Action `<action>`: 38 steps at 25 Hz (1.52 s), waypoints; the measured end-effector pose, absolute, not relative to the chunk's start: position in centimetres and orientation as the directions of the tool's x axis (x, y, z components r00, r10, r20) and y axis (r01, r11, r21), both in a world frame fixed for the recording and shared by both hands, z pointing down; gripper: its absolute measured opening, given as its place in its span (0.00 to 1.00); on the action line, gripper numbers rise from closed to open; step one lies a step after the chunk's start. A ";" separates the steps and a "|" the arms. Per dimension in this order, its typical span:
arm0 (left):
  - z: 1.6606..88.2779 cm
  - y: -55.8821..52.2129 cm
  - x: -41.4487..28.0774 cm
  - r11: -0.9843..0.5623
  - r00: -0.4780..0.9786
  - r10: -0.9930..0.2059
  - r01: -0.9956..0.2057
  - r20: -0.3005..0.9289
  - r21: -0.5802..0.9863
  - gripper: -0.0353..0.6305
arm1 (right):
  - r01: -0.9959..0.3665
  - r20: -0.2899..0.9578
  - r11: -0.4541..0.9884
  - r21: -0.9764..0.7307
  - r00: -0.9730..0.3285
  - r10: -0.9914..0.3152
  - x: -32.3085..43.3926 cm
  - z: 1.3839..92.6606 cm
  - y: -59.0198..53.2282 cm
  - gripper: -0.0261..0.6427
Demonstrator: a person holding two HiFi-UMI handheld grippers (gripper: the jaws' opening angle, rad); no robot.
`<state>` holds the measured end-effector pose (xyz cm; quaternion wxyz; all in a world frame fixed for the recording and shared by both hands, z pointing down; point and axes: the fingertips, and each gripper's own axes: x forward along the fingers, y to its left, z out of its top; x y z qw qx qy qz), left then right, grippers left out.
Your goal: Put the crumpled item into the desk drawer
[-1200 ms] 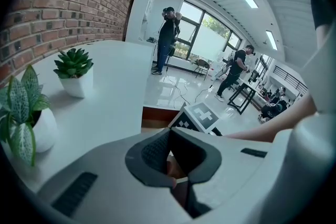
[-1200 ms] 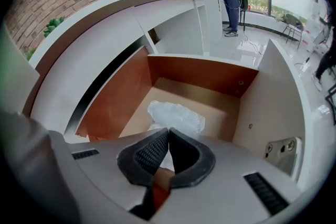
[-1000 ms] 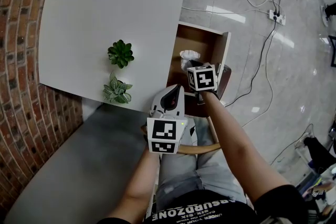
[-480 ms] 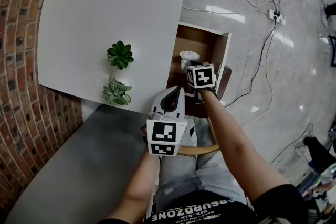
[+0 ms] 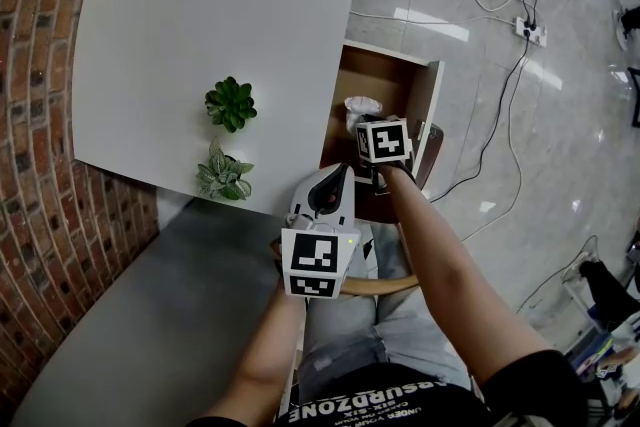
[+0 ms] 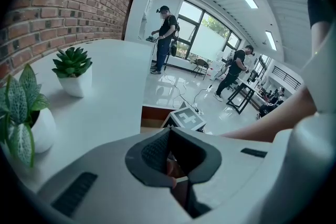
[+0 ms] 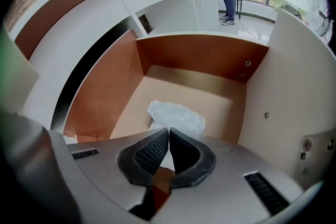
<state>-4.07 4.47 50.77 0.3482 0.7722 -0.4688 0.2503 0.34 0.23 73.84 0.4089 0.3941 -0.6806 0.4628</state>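
The crumpled white item [image 5: 362,105] [image 7: 176,115] lies on the floor of the open wooden drawer [image 5: 385,75] [image 7: 199,57], which is pulled out from the white desk [image 5: 220,15]. My right gripper [image 5: 370,122] [image 7: 169,131] hangs inside the drawer, pointing steeply down. Its jaws are shut, tips meeting at the item's near edge with nothing visibly clamped. My left gripper [image 5: 335,175] [image 6: 169,135] hovers by the desk's front edge, left of the drawer, shut and empty. The right gripper's marker cube [image 6: 186,118] shows ahead of it.
Two small potted plants [image 5: 231,103] [image 5: 222,173] stand near the desk's front edge. A brick wall [image 5: 40,115] runs along the left. Cables and a power strip [image 5: 527,33] lie on the tiled floor to the right. A wooden chair edge [image 5: 390,285] is below my arms.
The right gripper's cube has shifted slightly toward the crumpled item and tilted a little. The item, the drawer and the left gripper have stayed put.
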 end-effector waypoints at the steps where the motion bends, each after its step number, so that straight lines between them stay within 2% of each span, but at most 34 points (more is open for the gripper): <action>1: 50.8 4.5 -4.1 -0.318 0.435 -0.549 -0.898 0.713 0.303 0.06 | -0.915 0.923 0.257 -0.310 -0.355 -0.150 0.4 74.0 0.3 0.04; 17: 50.8 4.6 -4.0 -0.326 0.434 -0.549 -0.898 0.715 0.294 0.06 | -0.912 0.934 0.253 -0.324 -0.351 -0.066 0.2 75.4 1.1 0.06; 24: 50.8 4.5 -4.0 -0.324 0.434 -0.552 -0.898 0.712 0.296 0.06 | -0.898 0.927 0.270 -0.348 -0.373 -0.046 -0.4 75.8 1.0 0.12; 28: 50.7 4.6 -4.0 -0.326 0.435 -0.552 -0.898 0.711 0.296 0.06 | -0.894 0.924 0.273 -0.355 -0.380 -0.043 -0.3 75.9 0.9 0.13; 31: 50.7 4.6 -4.0 -0.330 0.436 -0.553 -0.897 0.711 0.293 0.06 | -0.895 0.921 0.259 -0.364 -0.387 -0.043 -0.3 75.7 0.9 0.18; 38: 50.8 4.8 -3.8 -0.345 0.433 -0.546 -0.896 0.717 0.278 0.06 | -0.907 0.914 0.189 -0.377 -0.398 -0.082 0.0 74.9 1.0 0.19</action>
